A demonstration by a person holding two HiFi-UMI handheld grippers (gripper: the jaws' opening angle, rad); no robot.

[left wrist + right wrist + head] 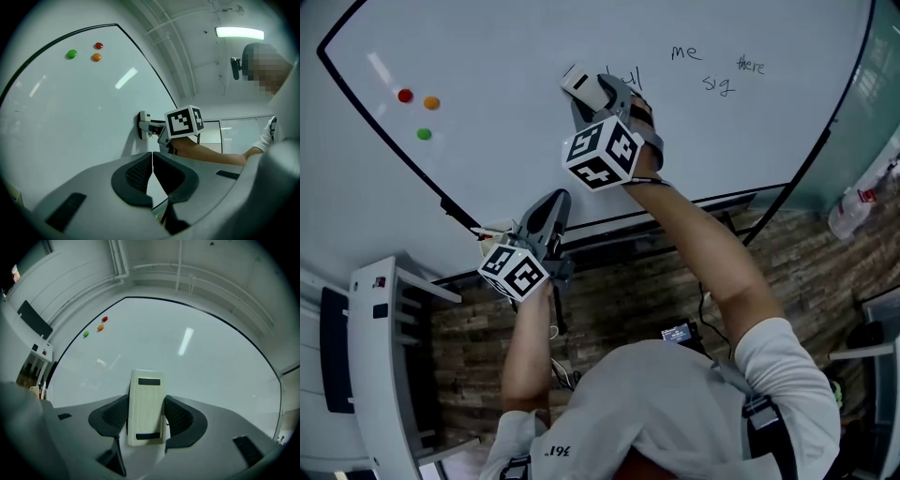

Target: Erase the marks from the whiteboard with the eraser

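The whiteboard (506, 141) bears handwritten marks: "me" (684, 52), "there" (750, 65), "sig" (719, 84) and a scrawl (628, 77) just right of the eraser. My right gripper (589, 92) is shut on the cream eraser (577, 82), which is pressed flat against the board. In the right gripper view the eraser (146, 406) fills the gap between the jaws of that gripper (146, 416). My left gripper (555, 201) hangs lower, near the board's bottom edge, shut and empty; its jaws (152, 161) meet. From there the eraser (143, 124) shows side-on against the board.
Red (405, 95), orange (431, 102) and green (424, 133) magnets sit at the board's left. The board's ledge (694, 204) runs below it. A white cabinet (384, 356) stands at left, a plastic bag (862, 202) at right, above a wood-patterned floor.
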